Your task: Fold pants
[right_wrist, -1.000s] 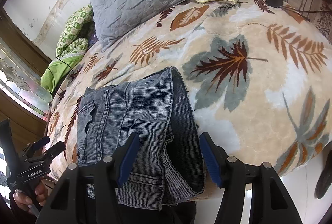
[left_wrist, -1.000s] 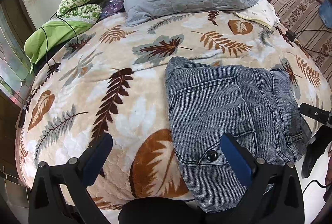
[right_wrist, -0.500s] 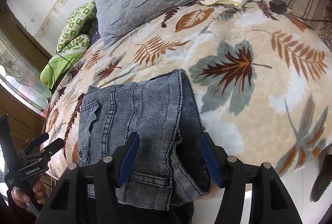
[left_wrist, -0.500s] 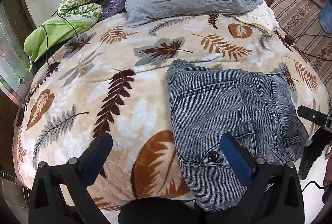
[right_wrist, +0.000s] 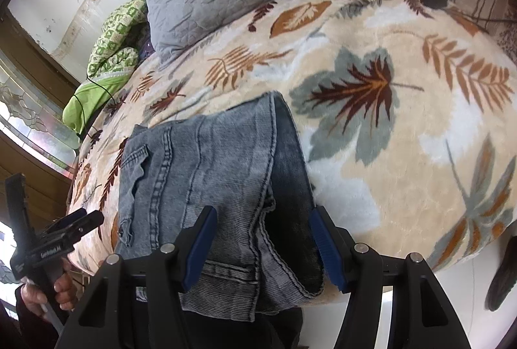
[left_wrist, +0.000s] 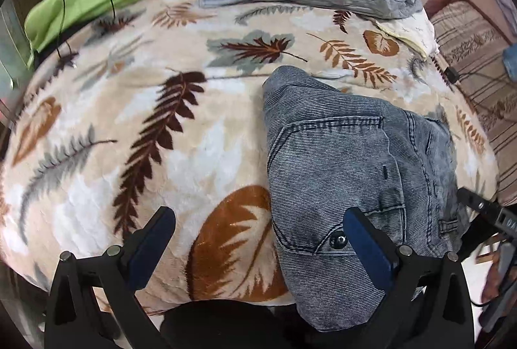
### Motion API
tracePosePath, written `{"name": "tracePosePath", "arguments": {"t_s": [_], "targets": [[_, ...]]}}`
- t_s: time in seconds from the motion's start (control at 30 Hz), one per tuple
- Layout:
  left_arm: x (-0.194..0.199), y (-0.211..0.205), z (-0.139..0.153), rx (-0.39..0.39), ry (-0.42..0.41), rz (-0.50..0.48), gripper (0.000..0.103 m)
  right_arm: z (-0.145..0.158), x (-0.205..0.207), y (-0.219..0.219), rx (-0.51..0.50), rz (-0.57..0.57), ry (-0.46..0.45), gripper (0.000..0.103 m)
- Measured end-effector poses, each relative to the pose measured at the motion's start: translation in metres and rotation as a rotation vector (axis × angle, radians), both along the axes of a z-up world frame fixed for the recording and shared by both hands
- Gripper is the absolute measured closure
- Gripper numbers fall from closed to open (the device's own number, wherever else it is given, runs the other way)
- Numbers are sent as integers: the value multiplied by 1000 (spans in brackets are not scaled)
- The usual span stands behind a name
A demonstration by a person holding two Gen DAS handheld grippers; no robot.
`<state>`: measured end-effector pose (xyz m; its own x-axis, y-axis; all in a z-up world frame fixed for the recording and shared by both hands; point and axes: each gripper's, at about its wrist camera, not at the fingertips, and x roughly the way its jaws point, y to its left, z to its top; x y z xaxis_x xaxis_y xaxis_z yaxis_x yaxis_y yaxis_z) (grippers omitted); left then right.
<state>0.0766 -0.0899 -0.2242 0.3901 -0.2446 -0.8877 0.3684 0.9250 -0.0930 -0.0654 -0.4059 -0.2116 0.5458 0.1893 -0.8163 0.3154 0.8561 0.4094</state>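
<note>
Since a second ago the left gripper [left_wrist: 258, 239] has crept closer and lower over the pants [left_wrist: 349, 161]; the folded bundle itself has not shifted. It lies near the front edge of the bed blanket [left_wrist: 161, 155], waistband end hanging slightly over. Left jaws released, spread wide, one pad above the pocket button, nothing between them. Right gripper [right_wrist: 263, 247] also unclenched, straddling the hem end without pressing. Judgement: both are lining up for another fold. White lettering on the other gripper's body, seen from the right wrist, is too small to read, possibly a maker's name.
</note>
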Motion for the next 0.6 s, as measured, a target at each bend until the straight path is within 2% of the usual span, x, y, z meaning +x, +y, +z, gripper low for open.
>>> {"name": "tracePosePath", "arguments": {"t_s": [0.13, 0.37, 0.47, 0.6], "targets": [[9, -2, -6, -57, 55, -31, 0, -13, -7, -12, 63, -17, 11, 36], [19, -12, -20, -107, 139, -66, 0, -31, -8, -29, 192, -54, 1, 32], [21, -18, -26, -143, 173, -90, 0, -32, -1, -29, 212, -38, -15, 26], [26, -20, -35, -193, 227, -102, 0, -34, 11, -23, 282, -5, -35, 26]]}}
